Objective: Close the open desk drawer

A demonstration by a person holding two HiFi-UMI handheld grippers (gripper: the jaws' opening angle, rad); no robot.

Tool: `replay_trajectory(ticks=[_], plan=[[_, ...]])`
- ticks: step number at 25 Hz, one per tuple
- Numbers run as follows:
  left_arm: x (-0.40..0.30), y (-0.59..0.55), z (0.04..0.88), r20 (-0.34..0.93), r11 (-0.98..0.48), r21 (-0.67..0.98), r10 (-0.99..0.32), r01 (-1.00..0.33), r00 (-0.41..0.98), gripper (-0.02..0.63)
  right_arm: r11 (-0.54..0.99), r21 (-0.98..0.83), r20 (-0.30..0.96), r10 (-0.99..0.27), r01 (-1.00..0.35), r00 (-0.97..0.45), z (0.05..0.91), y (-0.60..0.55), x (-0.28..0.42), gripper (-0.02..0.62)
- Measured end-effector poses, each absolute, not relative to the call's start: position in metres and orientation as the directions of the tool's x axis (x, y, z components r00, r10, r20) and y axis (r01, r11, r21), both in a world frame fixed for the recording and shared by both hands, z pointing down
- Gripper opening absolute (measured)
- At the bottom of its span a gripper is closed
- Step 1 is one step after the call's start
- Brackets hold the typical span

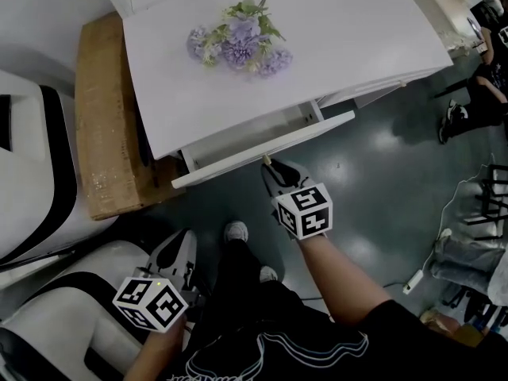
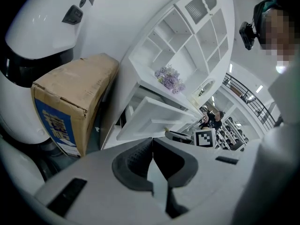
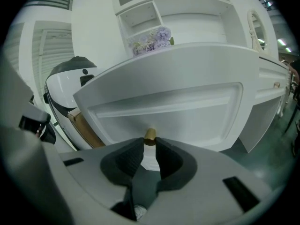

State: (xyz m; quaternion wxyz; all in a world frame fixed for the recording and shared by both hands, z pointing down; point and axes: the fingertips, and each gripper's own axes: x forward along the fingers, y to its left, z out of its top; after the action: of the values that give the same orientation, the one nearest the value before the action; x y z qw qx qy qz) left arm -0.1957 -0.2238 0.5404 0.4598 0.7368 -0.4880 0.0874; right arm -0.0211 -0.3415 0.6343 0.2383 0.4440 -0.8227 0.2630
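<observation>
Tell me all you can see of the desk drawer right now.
The drawer is white and looks like painted wood, with a recessed panel front and one small brass-coloured knob at its middle. It stands partly pulled out from under the white desk top, and its inside looks empty where visible. The right gripper has its jaws closed on the knob; nothing else is seen touching it.

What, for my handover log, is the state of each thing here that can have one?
desk drawer: open, pulled partway out.
drawer knob: clamped between the right tongs.
right tongs: shut on the drawer knob.
left tongs: shut, empty.
flowers: lying on the desk.
cardboard box: closed, beside the desk.
</observation>
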Motion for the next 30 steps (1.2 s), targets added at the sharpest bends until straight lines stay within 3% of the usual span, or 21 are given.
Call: replay_trajectory(ticks=[30], plan=[[-0.209, -0.240, 0.546, 0.581, -0.091, 0.587, -0.644, -0.804, 0.498, 0.006, 0.469, -0.244, 0.609, -0.607, -0.849, -0.511, 0.632, -0.392, -0.036, 0.095]])
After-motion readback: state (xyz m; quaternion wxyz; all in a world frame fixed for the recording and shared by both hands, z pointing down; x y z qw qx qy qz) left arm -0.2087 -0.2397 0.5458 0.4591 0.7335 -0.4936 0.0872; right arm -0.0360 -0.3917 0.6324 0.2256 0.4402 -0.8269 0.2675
